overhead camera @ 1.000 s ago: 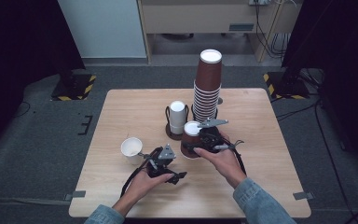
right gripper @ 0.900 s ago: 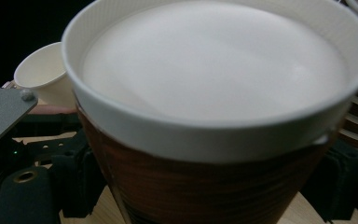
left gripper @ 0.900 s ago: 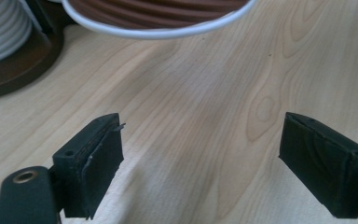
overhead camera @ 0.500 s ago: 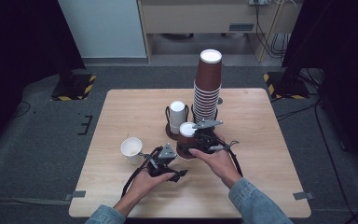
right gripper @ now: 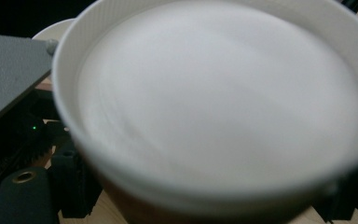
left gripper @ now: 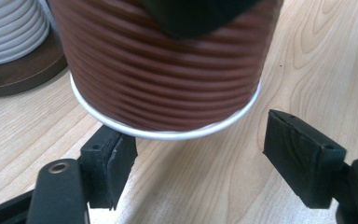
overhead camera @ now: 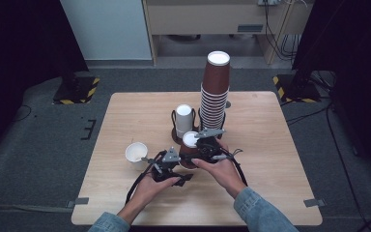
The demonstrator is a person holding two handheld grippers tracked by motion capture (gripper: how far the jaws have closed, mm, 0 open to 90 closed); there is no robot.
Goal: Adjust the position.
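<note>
1. Since the earlier high-view picture, the right hand-held gripper (overhead camera: 199, 145) has carried the upside-down brown cup (overhead camera: 189, 147) nearer to the left hand-held gripper (overhead camera: 166, 162); the two now stand just beside each other.
2. The right hand-held gripper appears closed on the brown cup (right gripper: 214, 107), whose white bottom faces up right before its camera; its jaws themselves are hidden behind the cup.
3. The left hand-held gripper (left gripper: 205, 163) is wide open and holds nothing: the cup's white rim (left gripper: 163, 133) hangs just ahead of it, between its jaws and slightly above, clear of the surface (left gripper: 317, 56).
4. Done, by my reading: one cup taken and brought close.
5. Left: the left jaws must close on the rim, probably to pass the cup over or pull nested cups apart.
6. Beyond the right hand-held gripper stand the tall cup stack (overhead camera: 215, 92) and a white cup in a holder (overhead camera: 183, 116); an open white cup (overhead camera: 136, 153) sits just outside the left one.
</note>
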